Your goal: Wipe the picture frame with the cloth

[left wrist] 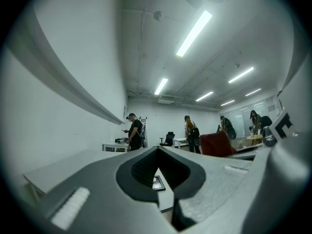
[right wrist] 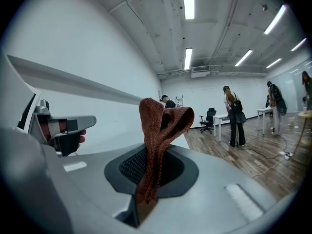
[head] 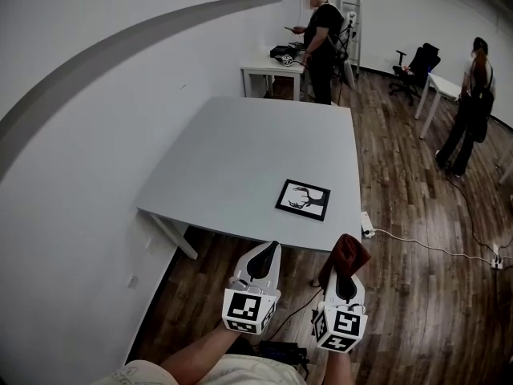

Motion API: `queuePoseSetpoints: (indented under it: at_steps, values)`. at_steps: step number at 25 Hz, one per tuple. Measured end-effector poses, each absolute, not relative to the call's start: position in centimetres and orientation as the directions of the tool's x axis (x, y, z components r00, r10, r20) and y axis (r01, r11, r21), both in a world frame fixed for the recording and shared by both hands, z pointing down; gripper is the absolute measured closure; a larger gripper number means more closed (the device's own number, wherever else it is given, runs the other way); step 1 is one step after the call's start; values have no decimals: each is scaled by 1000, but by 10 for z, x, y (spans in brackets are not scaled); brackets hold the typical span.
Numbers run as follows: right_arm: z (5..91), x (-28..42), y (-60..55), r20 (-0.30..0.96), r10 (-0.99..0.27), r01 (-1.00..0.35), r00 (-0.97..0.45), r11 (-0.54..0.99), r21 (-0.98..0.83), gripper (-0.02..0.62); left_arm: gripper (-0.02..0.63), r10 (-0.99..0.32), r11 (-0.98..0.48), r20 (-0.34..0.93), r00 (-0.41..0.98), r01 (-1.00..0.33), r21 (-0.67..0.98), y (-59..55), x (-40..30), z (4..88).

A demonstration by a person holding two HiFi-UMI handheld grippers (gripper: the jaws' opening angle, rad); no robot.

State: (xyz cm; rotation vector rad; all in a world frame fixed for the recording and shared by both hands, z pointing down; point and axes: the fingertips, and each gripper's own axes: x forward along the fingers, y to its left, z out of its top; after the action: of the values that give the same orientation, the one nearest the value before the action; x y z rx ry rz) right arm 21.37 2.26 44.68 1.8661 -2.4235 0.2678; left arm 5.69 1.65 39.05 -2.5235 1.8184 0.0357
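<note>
Picture frame (head: 303, 200) lies flat near table (head: 240, 151) front edge, wiping not begun; right gripper (head: 345, 277) pinches the cloth (head: 348, 253); left gripper (head: 268, 253) closed w/ nothing in it; next: reach fwd, lower cloth onto frame.

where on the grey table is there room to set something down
The grey rectangular table is bare almost everywhere: the whole far half, and the stretch left of the black-framed picture. Only the near right corner, where that picture lies, is taken.
</note>
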Motion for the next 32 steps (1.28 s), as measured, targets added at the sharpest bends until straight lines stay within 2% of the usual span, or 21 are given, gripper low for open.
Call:
queuePoseSetpoints:
  at_steps: [17, 32]
  values:
    - [457, 188, -68, 195, -951, -970, -242, 239, -42, 535, 604, -939, -342, -50, 340, -939, 37, -82, 36, 403]
    - [461, 131, -181, 252, -948, -980, -193, 200, 1, 535, 604, -923, -386, -43, 383, -919, 79, -203, -18, 411]
